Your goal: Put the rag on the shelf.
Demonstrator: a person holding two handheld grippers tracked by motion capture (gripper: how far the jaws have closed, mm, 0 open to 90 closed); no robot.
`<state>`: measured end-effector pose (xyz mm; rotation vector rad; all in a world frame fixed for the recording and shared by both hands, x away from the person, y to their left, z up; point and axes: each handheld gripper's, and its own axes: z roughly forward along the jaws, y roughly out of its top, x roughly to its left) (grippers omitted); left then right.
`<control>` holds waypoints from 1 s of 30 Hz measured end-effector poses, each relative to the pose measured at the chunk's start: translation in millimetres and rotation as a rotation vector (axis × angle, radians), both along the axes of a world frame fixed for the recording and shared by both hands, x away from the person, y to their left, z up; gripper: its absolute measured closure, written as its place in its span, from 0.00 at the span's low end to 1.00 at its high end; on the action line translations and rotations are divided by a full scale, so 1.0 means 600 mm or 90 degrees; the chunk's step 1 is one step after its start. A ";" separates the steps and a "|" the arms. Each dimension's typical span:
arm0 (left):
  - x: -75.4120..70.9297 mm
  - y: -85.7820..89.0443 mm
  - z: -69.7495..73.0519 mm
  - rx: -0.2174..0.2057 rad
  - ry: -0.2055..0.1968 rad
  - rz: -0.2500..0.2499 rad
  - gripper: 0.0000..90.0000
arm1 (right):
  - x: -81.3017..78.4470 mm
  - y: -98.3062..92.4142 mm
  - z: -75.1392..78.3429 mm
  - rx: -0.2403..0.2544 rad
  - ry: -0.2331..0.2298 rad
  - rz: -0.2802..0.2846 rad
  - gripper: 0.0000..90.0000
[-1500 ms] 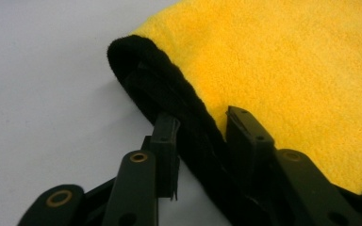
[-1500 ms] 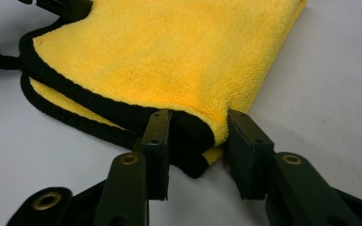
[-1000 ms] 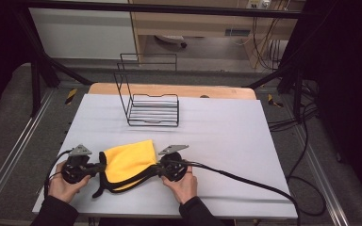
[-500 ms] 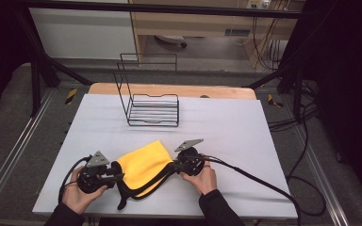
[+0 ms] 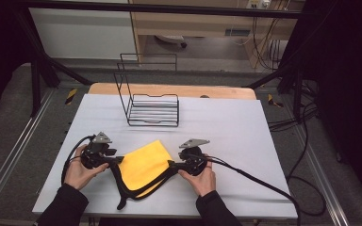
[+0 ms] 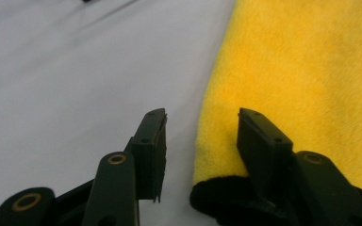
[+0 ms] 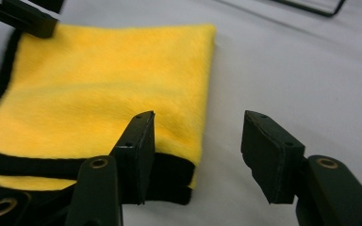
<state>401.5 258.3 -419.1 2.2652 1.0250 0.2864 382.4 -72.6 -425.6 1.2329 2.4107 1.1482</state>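
Left gripper view: left gripper [image 6: 200, 125] jaws just opened, parted, folded yellow cloth [image 6: 301, 70] edge between them, unpinched; right gripper [image 7: 198, 129] jaws likewise just opened, cloth corner between them, loose; wire rack [image 5: 150, 104] far beyond jaws

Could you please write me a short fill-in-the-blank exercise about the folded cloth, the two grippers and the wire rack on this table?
1. The folded cloth between the two grippers is ____ with a black border.
2. The jaws of the left gripper and the right gripper have just been opening and now stand ____, pressing on nothing.
3. In the high view, the black wire rack stands ____ the cloth, nearer the table's far edge.

Missing words: yellow; open; beyond
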 end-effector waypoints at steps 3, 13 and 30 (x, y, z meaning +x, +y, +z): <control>-0.004 0.006 -0.012 0.013 0.013 -0.015 0.66 | -0.004 0.003 -0.018 -0.013 0.007 -0.001 0.56; -0.013 0.004 -0.018 0.013 0.037 -0.040 0.87 | -0.027 0.009 -0.039 0.026 0.037 -0.038 0.78; -0.082 -0.004 -0.004 -0.020 0.008 0.013 0.94 | 0.040 0.009 -0.008 0.044 0.028 0.029 0.94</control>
